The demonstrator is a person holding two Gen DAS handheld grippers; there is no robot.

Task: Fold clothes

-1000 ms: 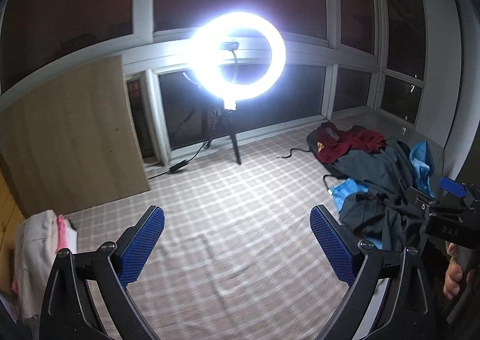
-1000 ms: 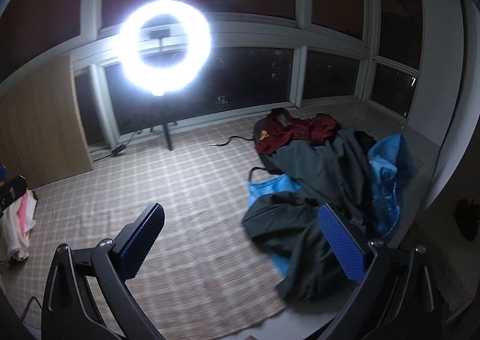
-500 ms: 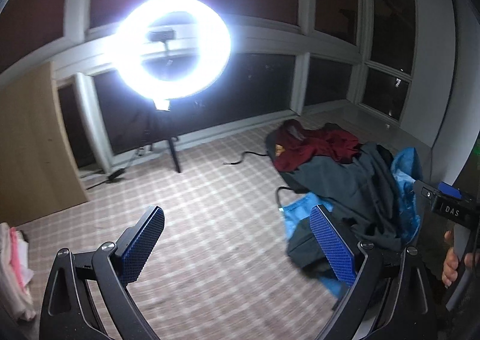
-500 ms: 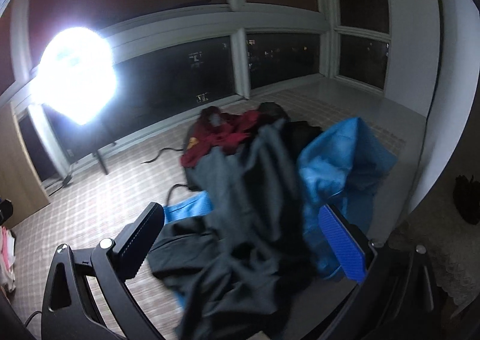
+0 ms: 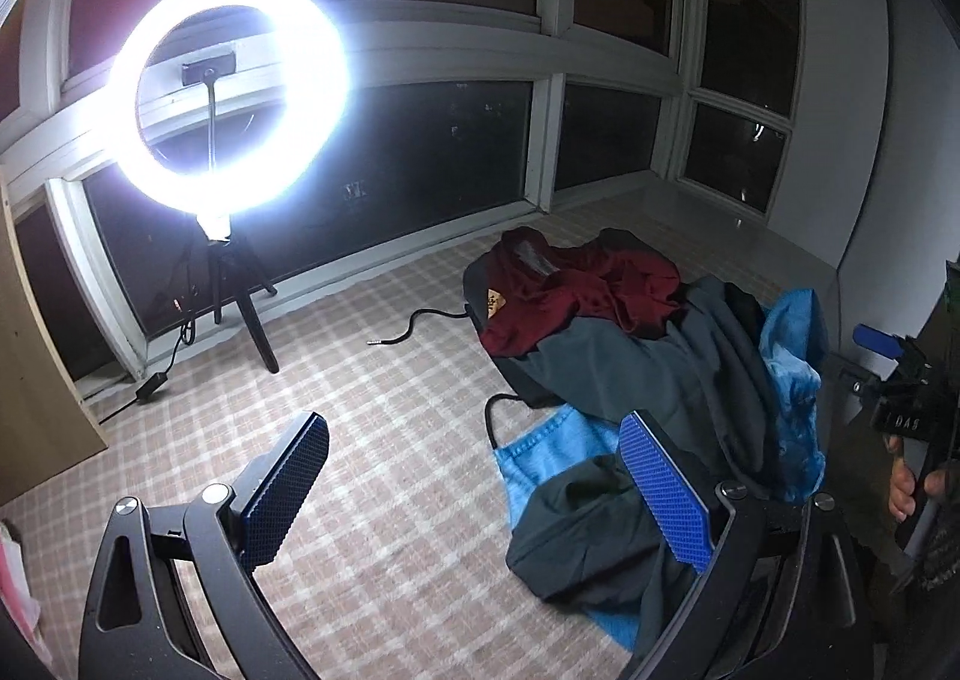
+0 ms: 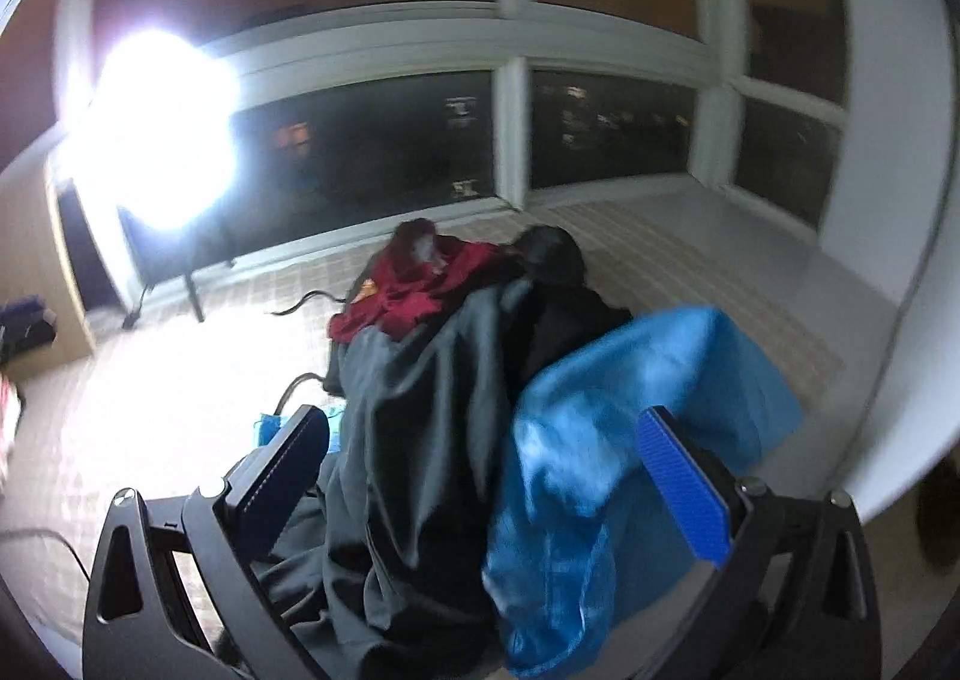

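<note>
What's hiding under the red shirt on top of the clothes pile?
The red shirt lies on a dark grey garment, which spreads toward the blue cloth on the checked mat. Anything deeper under the shirt is covered, so I cannot tell.

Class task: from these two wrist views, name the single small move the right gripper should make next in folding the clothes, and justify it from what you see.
Probably lower the right gripper onto the blue garment and close on a fold. Its jaws stand open and empty, the blue cloth lies uppermost on the near side of the heap beside the dark grey garment, and the left gripper is also open.
</note>
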